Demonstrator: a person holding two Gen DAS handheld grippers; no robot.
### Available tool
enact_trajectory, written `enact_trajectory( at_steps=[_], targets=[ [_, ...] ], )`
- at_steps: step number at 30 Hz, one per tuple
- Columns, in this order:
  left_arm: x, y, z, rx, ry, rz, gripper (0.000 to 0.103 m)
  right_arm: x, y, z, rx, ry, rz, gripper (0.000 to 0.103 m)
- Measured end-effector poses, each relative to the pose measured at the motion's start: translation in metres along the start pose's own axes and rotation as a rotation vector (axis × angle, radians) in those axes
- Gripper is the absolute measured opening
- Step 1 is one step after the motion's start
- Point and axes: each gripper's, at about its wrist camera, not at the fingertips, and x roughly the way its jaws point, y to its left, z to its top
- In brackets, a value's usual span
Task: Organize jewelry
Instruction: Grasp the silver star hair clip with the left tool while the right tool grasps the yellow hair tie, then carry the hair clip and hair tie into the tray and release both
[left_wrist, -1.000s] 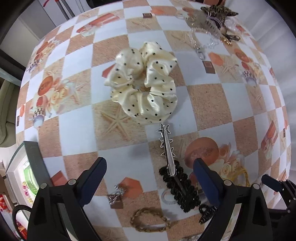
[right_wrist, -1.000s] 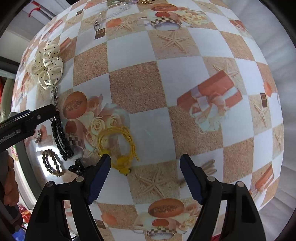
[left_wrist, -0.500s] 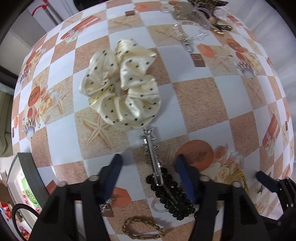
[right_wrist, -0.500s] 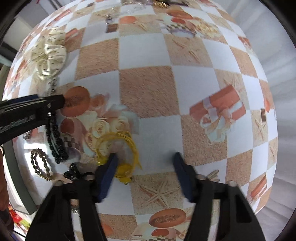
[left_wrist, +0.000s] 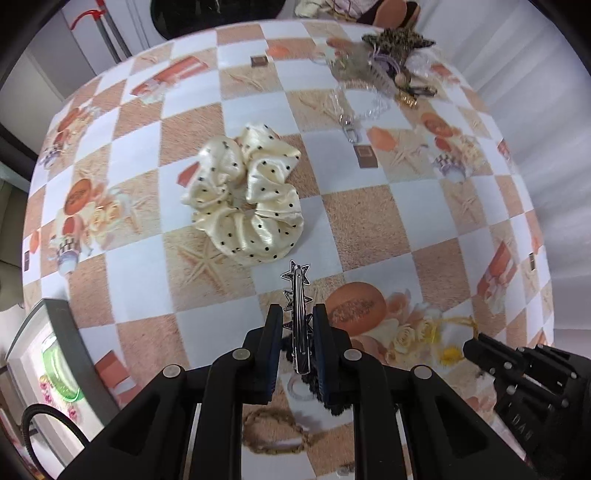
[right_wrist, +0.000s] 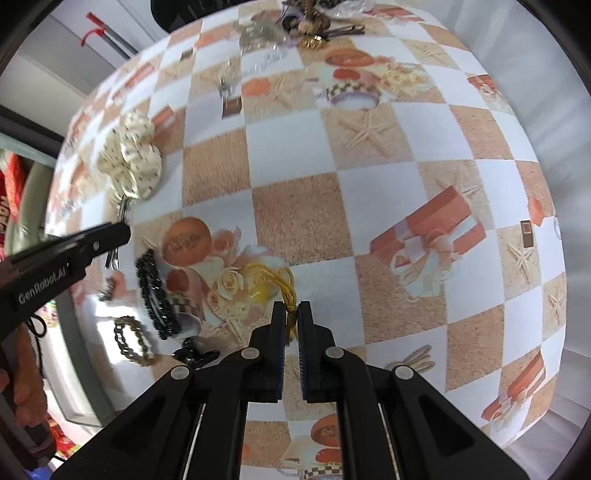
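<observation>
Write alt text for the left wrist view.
The left claw is closing on a silver star hair clip, above a checkered tablecloth. A cream polka-dot scrunchie lies just beyond it, with more jewelry piled at the far edge.

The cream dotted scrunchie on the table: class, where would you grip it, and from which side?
Grip one puffy fold of the scrunchie from straight above. It lies flat with clear tablecloth around it, and its soft ruffles stand up enough for two fingers to pinch.
</observation>
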Motion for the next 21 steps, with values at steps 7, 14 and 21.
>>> enact_trajectory(
  at_steps=[7, 14, 21],
  targets=[
    [-0.028, 0.011, -0.023, -0.024, -0.033, -0.001, 0.021, -0.025, -0.016, -0.002, 0.018, -0.012, 0.069, 0.007],
    [-0.06, 0.013, -0.059, -0.063, -0.064, 0.0, 0.021, -0.042, -0.013, -0.005, 0.001, -0.011, 0.106, 0.007],
    [-0.078, 0.027, -0.094, -0.12, -0.071, 0.017, 0.021, -0.055, -0.004, -0.009, -0.043, -0.021, 0.12, 0.007]
  ],
)
